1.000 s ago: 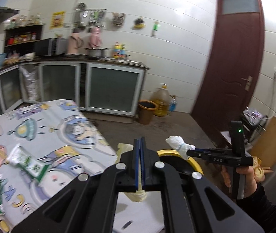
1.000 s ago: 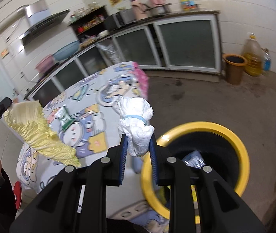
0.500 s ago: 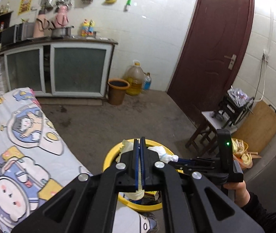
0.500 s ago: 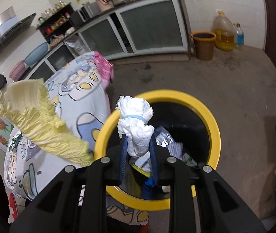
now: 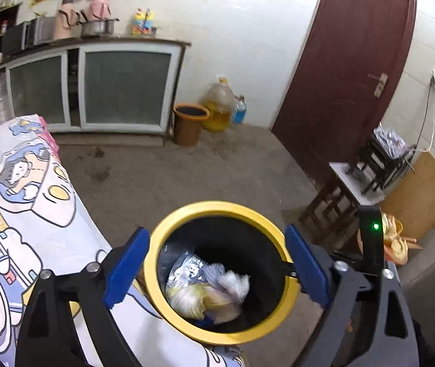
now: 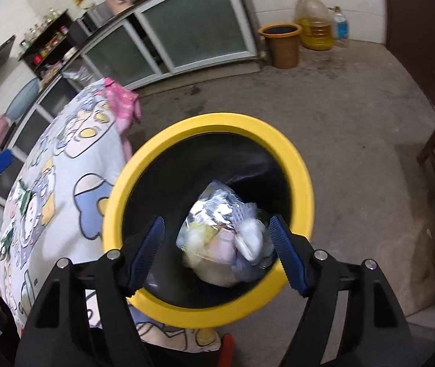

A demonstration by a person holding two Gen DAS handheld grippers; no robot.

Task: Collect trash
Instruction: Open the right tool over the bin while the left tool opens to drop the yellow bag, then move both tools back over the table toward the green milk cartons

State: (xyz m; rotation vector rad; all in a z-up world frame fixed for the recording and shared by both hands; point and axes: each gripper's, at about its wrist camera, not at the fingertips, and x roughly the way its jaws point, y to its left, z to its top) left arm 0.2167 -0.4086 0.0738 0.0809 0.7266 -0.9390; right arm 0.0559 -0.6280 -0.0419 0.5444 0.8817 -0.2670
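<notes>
The left gripper hung over the bin with its blue fingers spread wide and nothing between them — the jaws had just been opening. The right gripper stood likewise, its fingers parted and bare, having just opened too. Below both, the trash — a pale cabbage leaf, a white wad and crinkled wrappers — lay inside the yellow-rimmed bin, which stood on the floor just beside the cartoon-printed worktop.
</notes>
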